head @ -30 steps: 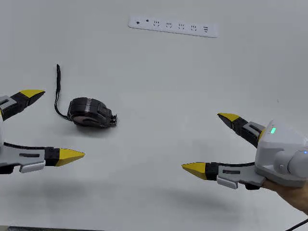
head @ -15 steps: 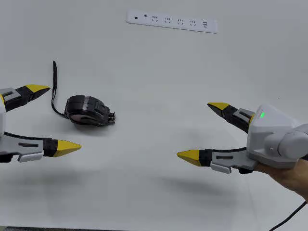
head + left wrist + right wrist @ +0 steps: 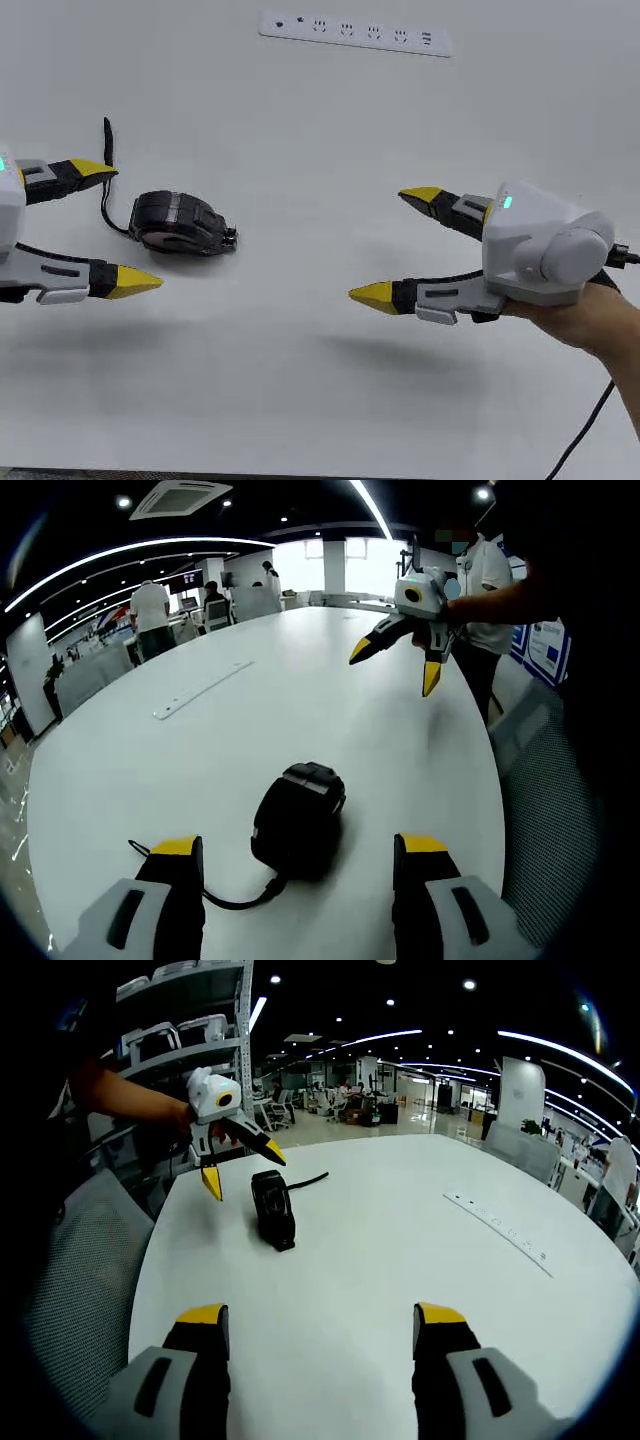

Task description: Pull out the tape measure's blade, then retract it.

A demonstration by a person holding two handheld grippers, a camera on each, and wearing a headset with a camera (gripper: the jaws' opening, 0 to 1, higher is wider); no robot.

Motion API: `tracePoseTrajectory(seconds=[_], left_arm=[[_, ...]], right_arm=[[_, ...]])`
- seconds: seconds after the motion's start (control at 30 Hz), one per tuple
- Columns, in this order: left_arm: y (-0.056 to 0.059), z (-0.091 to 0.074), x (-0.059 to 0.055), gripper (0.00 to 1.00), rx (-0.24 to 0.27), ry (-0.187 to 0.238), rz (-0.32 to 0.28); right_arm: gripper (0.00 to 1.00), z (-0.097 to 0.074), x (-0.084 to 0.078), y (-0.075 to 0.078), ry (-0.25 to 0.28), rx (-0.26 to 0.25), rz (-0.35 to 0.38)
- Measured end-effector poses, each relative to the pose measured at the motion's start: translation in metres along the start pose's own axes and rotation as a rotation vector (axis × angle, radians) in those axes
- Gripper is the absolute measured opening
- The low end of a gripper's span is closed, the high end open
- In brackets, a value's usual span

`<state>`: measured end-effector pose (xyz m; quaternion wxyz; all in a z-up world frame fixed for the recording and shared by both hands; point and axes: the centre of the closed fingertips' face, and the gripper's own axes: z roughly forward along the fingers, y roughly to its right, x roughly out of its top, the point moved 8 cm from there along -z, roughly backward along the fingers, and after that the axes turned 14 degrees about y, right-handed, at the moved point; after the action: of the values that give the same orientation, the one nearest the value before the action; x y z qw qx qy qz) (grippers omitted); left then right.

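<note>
A black tape measure (image 3: 180,222) lies on its side on the white table (image 3: 300,330), its wrist strap (image 3: 106,165) trailing to the far left and its blade tip facing right. My left gripper (image 3: 110,226) stands open just left of it, empty, with the case (image 3: 298,815) a short way ahead between the yellow tips. My right gripper (image 3: 398,244) is open and empty well to the right, pointing at the tape measure (image 3: 272,1208). Across the table, the right gripper view shows the left gripper (image 3: 242,1166), and the left gripper view shows the right gripper (image 3: 396,664).
A white power strip (image 3: 355,33) lies along the far side of the table. A cable (image 3: 585,430) hangs from the right gripper near the front edge. Office desks, shelves and people stand in the background beyond the table.
Both grippers have moved inward toward the tape measure, the right one further left and up. The tape measure lies as before.
</note>
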<state>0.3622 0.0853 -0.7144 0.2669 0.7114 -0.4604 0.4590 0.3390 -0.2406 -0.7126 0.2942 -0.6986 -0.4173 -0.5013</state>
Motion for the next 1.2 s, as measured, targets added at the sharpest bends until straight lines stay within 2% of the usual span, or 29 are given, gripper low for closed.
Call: tracePoseTrajectory(seconds=[0.33, 0.6, 0.9, 1.2], left_arm=[[-0.007, 0.013, -0.005, 0.66, -0.062, -0.057, 0.043], [-0.011, 0.022, -0.010, 0.51, -0.128, -0.124, 0.076], [-0.014, 0.030, -0.010, 0.37, -0.184, -0.159, 0.108], [-0.015, 0.038, -0.011, 0.30, -0.232, -0.187, 0.127]], right_arm=[[0.66, 0.019, 0.002, 0.001, -0.006, 0.053, -0.029], [0.60, 0.040, -0.002, 0.001, -0.007, 0.104, -0.041], [0.53, 0.063, -0.002, 0.002, -0.008, 0.167, -0.075], [0.49, 0.086, -0.004, 0.001, -0.013, 0.226, -0.091]])
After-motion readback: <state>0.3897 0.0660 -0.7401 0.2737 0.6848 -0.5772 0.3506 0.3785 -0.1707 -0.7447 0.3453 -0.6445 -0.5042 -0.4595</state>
